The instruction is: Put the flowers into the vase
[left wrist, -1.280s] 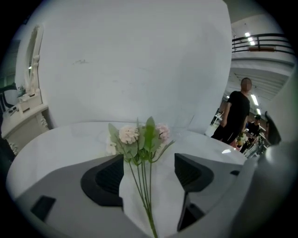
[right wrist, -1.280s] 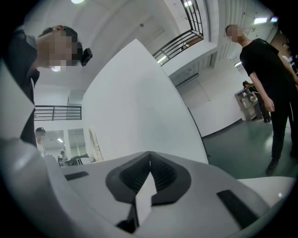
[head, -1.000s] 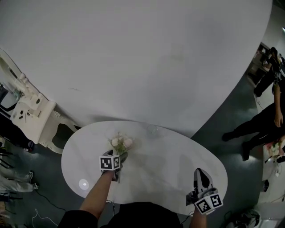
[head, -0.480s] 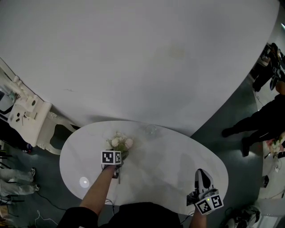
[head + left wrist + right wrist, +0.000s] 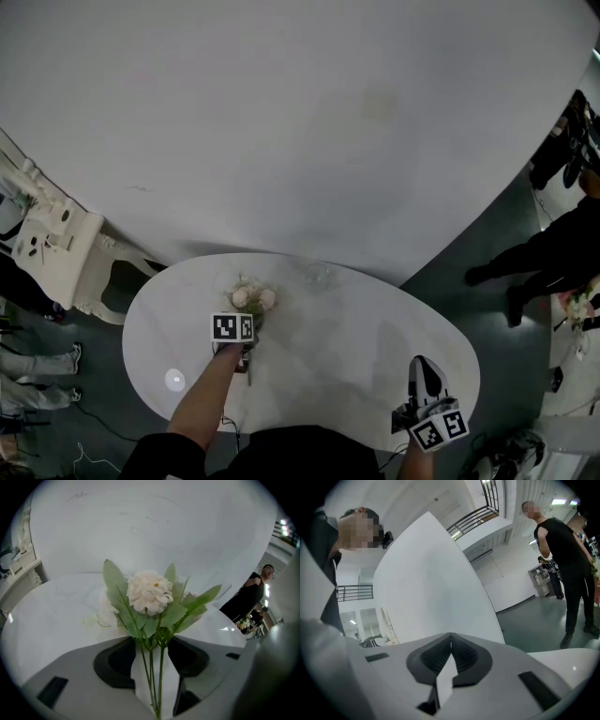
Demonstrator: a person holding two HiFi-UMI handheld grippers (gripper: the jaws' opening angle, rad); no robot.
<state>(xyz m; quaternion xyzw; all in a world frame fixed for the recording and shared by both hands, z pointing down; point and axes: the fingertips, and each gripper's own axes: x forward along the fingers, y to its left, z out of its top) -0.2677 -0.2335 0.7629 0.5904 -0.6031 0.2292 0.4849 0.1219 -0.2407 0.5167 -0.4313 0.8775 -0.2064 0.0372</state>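
The left claw [image 5: 151, 644], whose jaws have just been closing and stand half-narrowed around, not yet pinching, the thin green stems [image 5: 152, 677] of the cream, green-leaved flower bunch [image 5: 149, 592] lying just ahead on the white oval table [image 5: 51, 620], may catch only some stems and leave one behind, while the right claw [image 5: 451, 637] sits shut and empty.
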